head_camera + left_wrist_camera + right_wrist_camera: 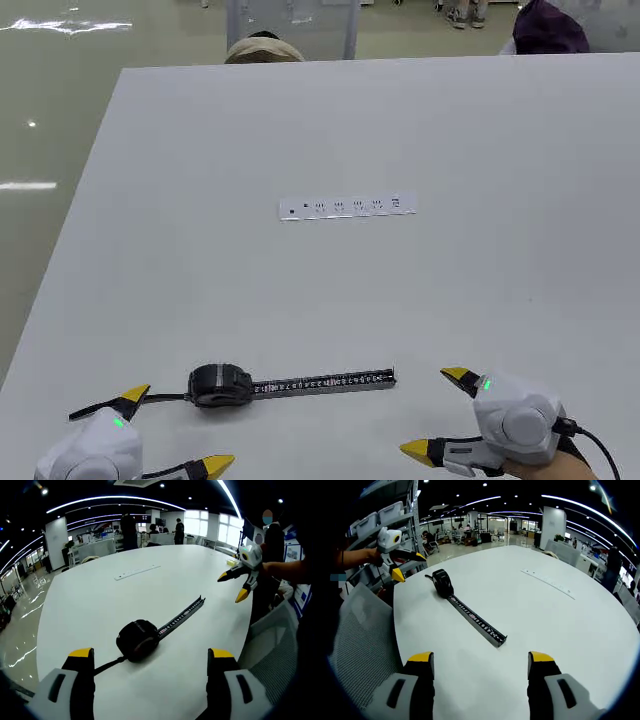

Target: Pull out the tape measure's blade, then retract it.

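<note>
A black tape measure (220,385) lies on the white table (340,290) near its front edge, with a stretch of dark blade (325,382) drawn out to the right and lying flat. A thin strap trails from the case to the left. The left gripper (175,430) is open just in front of the case, touching nothing. Farther right, the right gripper (438,412) is open past the blade's end. From the left gripper view the case (138,639) sits ahead between the jaws. The right gripper view has the blade's hooked end (498,639) ahead, and the case (442,583) beyond.
A white power strip (346,207) lies flat in the middle of the table. A chair back (263,50) stands past the far edge. The table's left edge runs diagonally beside a glossy floor (50,150).
</note>
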Action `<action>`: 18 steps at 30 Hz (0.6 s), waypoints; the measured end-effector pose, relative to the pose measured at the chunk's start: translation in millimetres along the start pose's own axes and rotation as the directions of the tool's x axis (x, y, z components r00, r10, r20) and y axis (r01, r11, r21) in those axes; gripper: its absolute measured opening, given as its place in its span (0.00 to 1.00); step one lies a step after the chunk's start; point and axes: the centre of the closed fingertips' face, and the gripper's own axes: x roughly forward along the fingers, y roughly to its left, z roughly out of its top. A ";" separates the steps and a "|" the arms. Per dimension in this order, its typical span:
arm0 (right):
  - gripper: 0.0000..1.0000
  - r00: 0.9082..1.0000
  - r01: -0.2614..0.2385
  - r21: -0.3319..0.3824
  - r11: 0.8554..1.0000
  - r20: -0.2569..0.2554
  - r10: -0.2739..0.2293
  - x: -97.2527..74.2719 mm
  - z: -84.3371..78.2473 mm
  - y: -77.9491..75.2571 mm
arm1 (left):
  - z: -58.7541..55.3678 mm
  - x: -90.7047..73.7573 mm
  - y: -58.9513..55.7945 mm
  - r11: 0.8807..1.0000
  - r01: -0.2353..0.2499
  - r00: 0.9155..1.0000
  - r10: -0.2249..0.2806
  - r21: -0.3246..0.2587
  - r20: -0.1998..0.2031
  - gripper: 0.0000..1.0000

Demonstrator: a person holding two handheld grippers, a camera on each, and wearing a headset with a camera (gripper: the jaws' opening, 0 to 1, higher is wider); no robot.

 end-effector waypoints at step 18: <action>0.84 0.996 0.055 0.045 0.997 0.061 -0.058 -22.3 13.3 27.2 | -5.1 -21.9 -19.3 0.987 -0.063 0.997 0.070 -0.146 0.041 0.99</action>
